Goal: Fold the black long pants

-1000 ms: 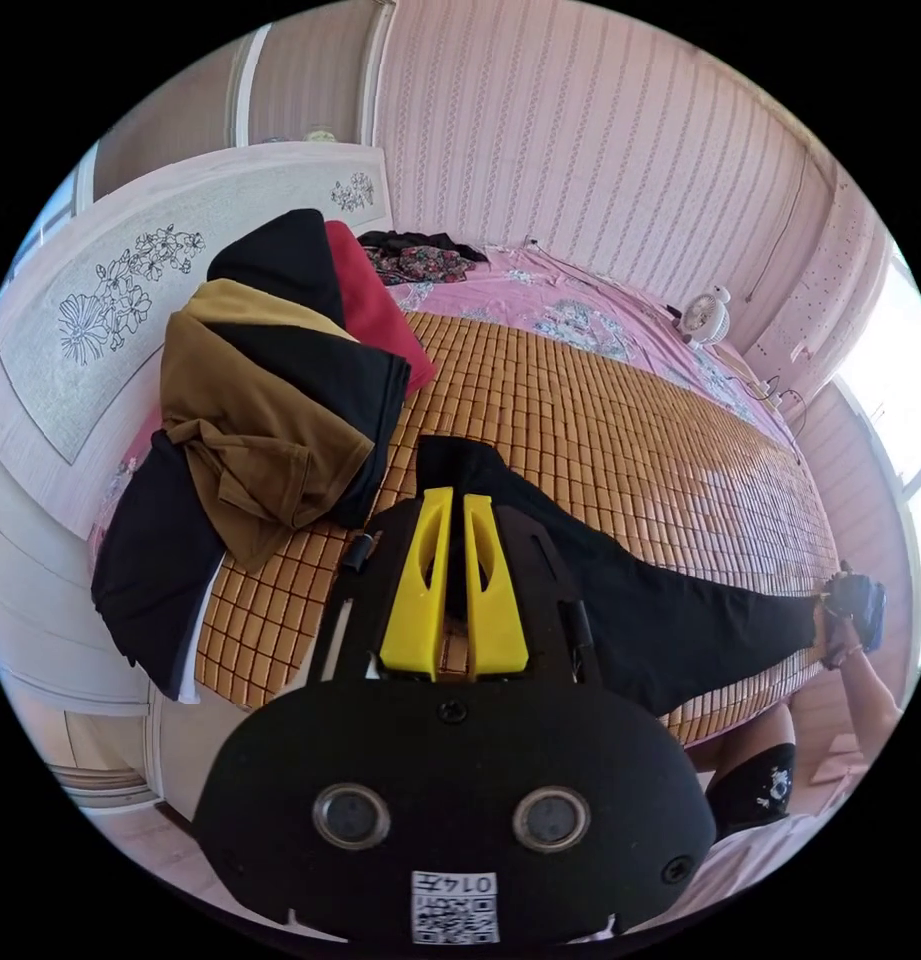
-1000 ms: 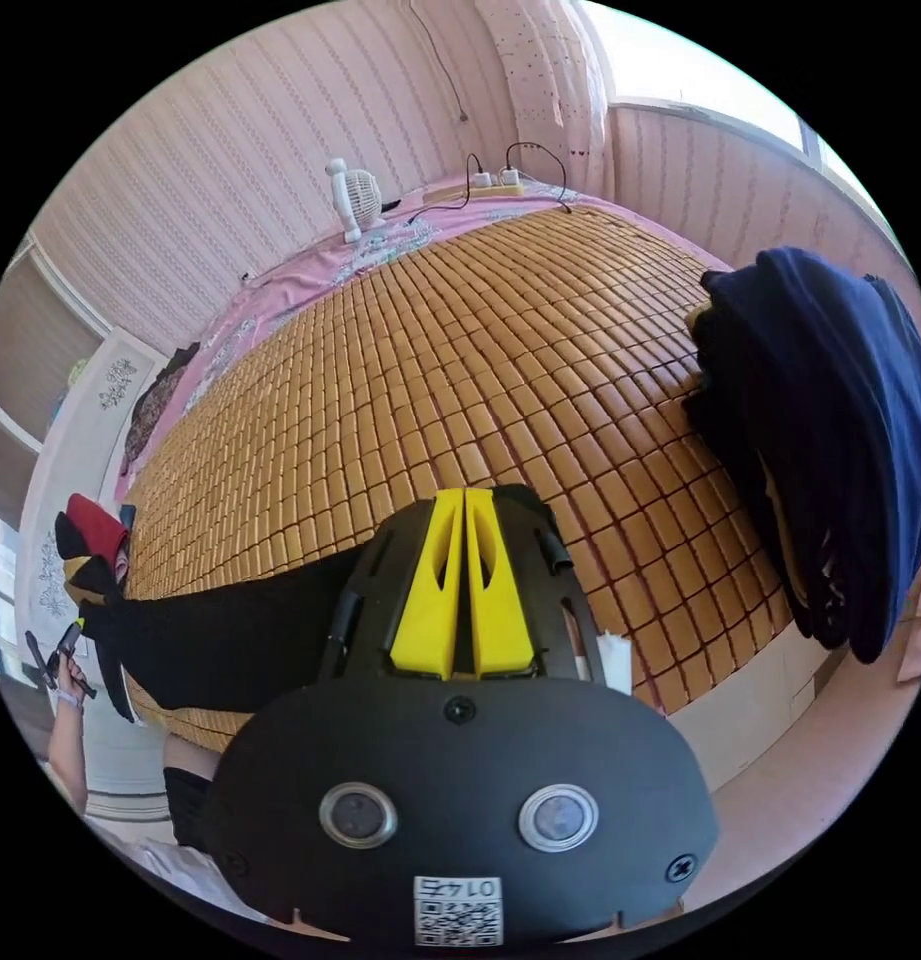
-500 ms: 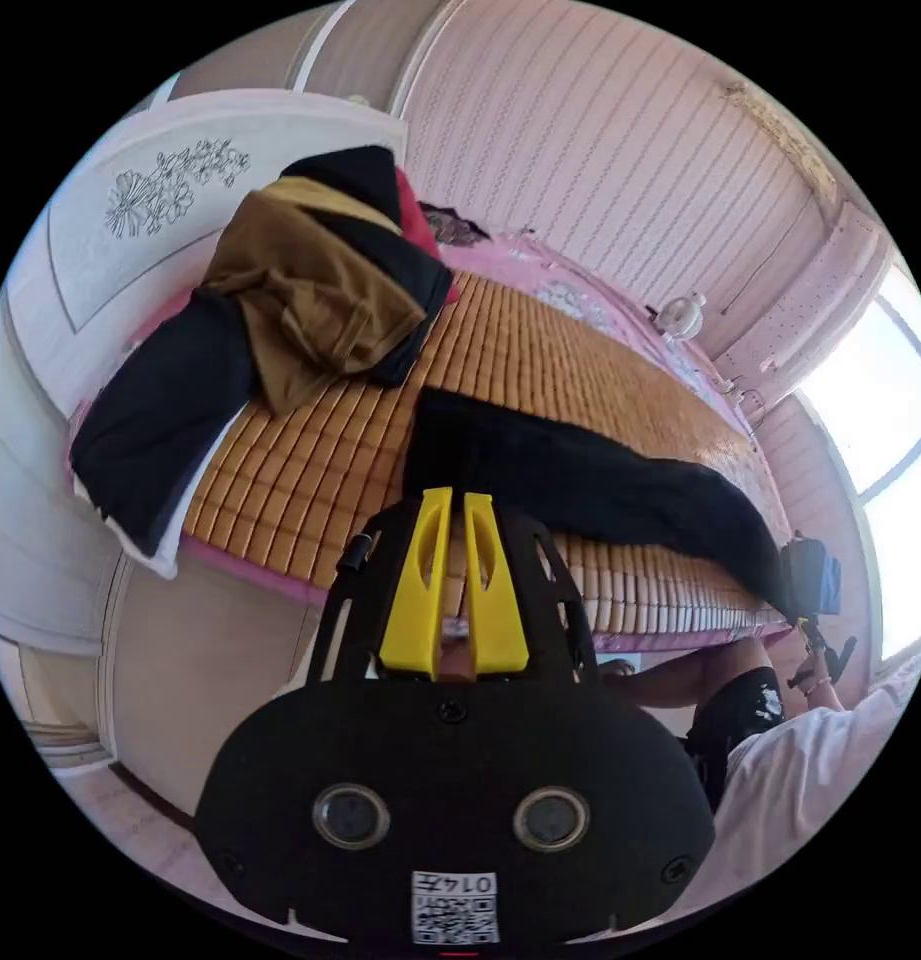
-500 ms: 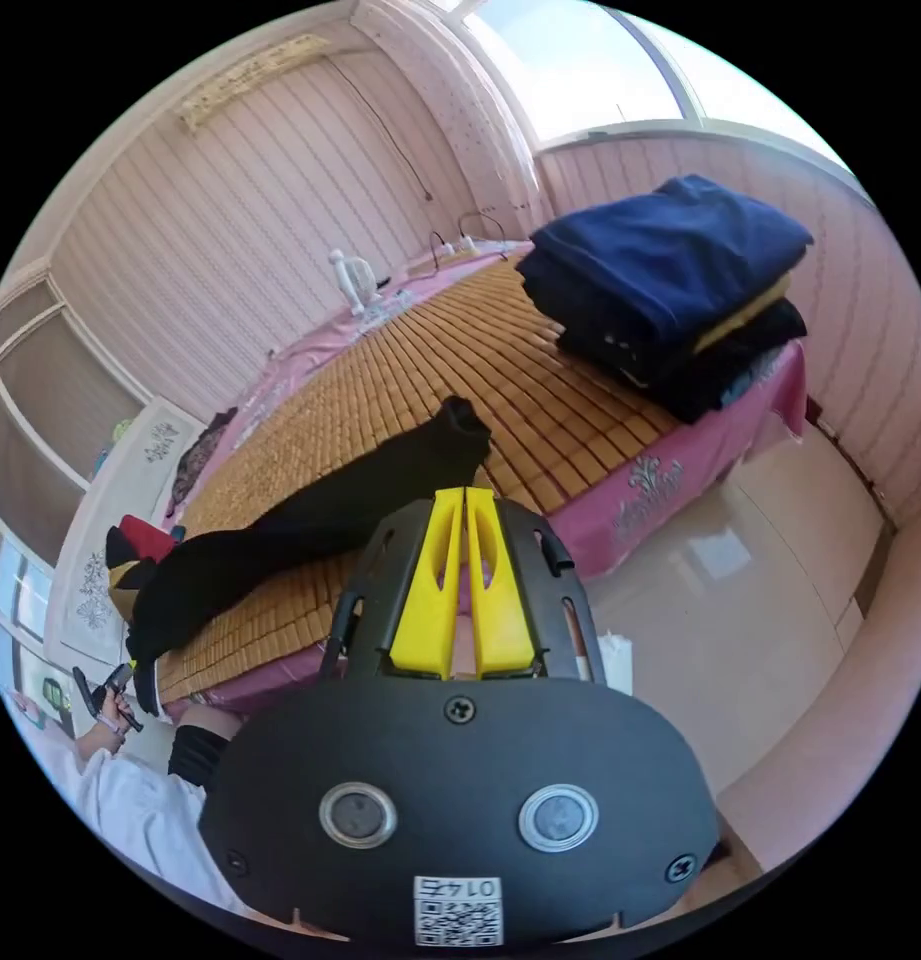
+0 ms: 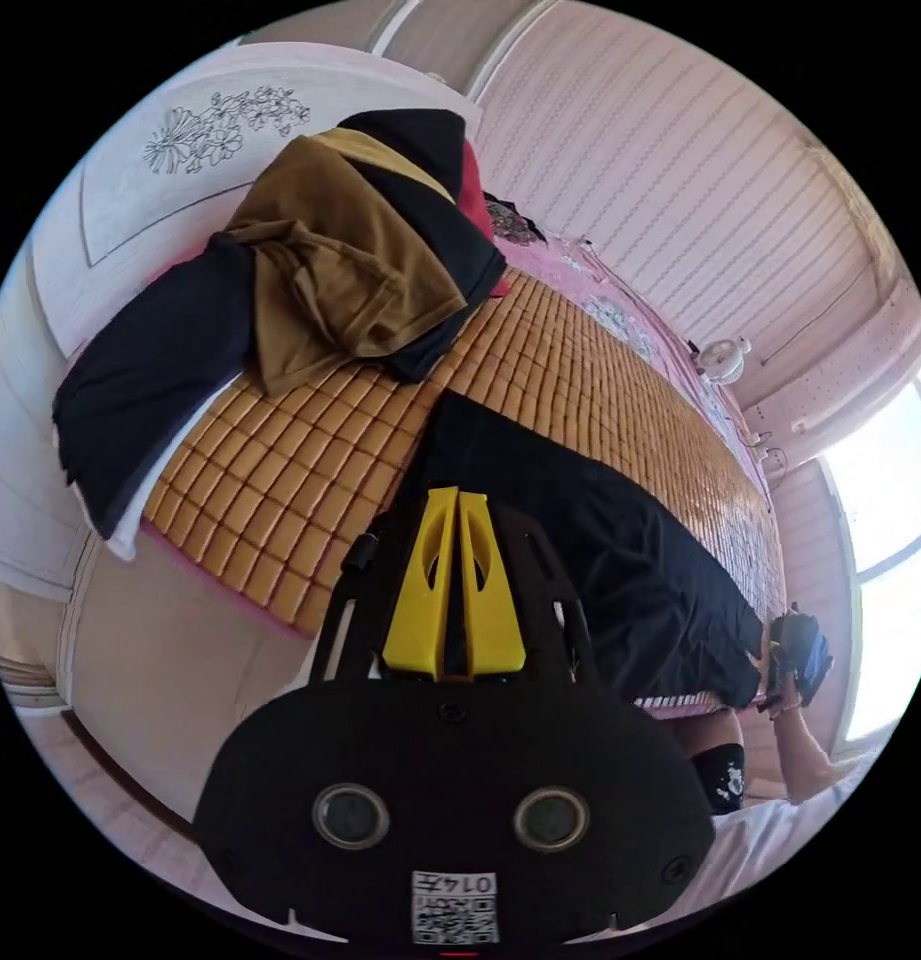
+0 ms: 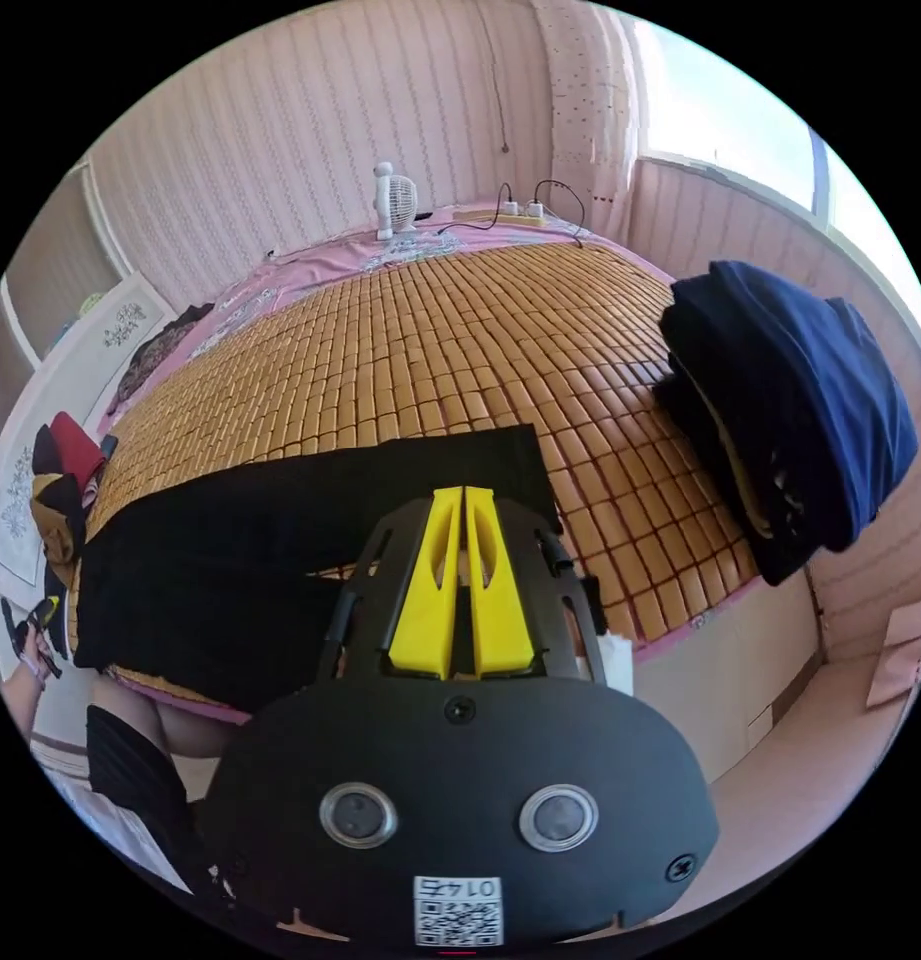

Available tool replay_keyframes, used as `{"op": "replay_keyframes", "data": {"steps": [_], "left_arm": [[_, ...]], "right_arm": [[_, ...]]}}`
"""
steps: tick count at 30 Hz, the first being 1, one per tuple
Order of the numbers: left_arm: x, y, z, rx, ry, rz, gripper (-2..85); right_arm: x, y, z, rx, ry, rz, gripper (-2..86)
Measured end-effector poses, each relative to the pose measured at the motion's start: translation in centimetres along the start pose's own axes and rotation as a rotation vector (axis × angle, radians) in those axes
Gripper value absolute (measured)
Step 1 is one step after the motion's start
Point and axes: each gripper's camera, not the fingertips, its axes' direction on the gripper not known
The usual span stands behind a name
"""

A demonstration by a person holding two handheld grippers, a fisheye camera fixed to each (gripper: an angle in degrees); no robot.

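The left gripper point(image 5: 458, 500) has its yellow jaws pressed together on the edge of the black long pants point(image 5: 600, 560). The right gripper point(image 6: 464, 495) pinches the other end. The pants lie spread across the bamboo mat point(image 6: 460, 340). Further away sits a folded clothes pile point(image 6: 790, 400).

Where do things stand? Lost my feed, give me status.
Left gripper and right gripper both shut on black pants. Pants spread flat on bamboo mat. Clothes piles off to each side, nothing in the way.
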Motion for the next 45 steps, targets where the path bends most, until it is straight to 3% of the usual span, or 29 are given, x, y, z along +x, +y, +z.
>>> {"op": "replay_keyframes", "data": {"steps": [4,8,12,15,21,24,29,33,37,38,40,45], "left_arm": [[5.9,-3.8,4.9,-0.009,0.067,0.044,-1.0],[9.0,-5.5,11.1,-0.190,-0.089,0.057,-1.0],[11.0,-5.9,11.7,-0.174,-0.147,0.206,-1.0],[13.1,-5.1,11.1,-0.074,-0.364,0.337,-1.0],[11.6,-6.0,12.3,-0.101,-0.312,0.235,-1.0],[13.4,-5.9,13.1,-0.084,-0.447,0.315,-1.0],[12.4,-8.4,14.3,-0.030,-0.375,0.144,-1.0],[12.8,-10.0,15.5,-0.058,-0.438,0.128,-1.0],[12.3,-10.3,14.7,-0.069,-0.346,0.047,-1.0],[12.4,-9.5,13.3,0.011,-0.301,0.042,-1.0],[13.2,-7.9,11.4,0.081,-0.185,0.094,-1.0],[17.6,-0.5,8.1,-0.011,-0.048,0.383,-0.9]], "right_arm": [[-3.4,-2.8,4.7,-0.057,0.112,-0.011,-0.8],[-4.8,-4.2,7.4,-0.079,0.168,-0.049,-0.7],[-6.5,-6.1,9.5,-0.074,0.242,-0.248,-0.6],[-7.6,-7.7,11.2,-0.080,0.308,-0.339,-0.6],[-8.1,-10.6,13.4,-0.057,0.291,-0.296,-0.4],[-8.4,-11.4,14.0,-0.053,0.285,-0.281,-0.4],[-8.4,-12.4,14.5,-0.035,0.255,-0.280,-0.5],[-6.7,-13.5,14.1,-0.071,0.106,-0.175,-0.7],[-3.4,-10.9,9.5,-0.012,-0.015,-0.010,0.7],[-2.9,-10.0,8.4,0.002,-0.030,-0.003,1.1],[-0.5,-5.4,4.4,0.027,-0.023,0.011,4.9],[4.0,4.4,0.1,-0.093,0.083,0.090,8.6]]}}
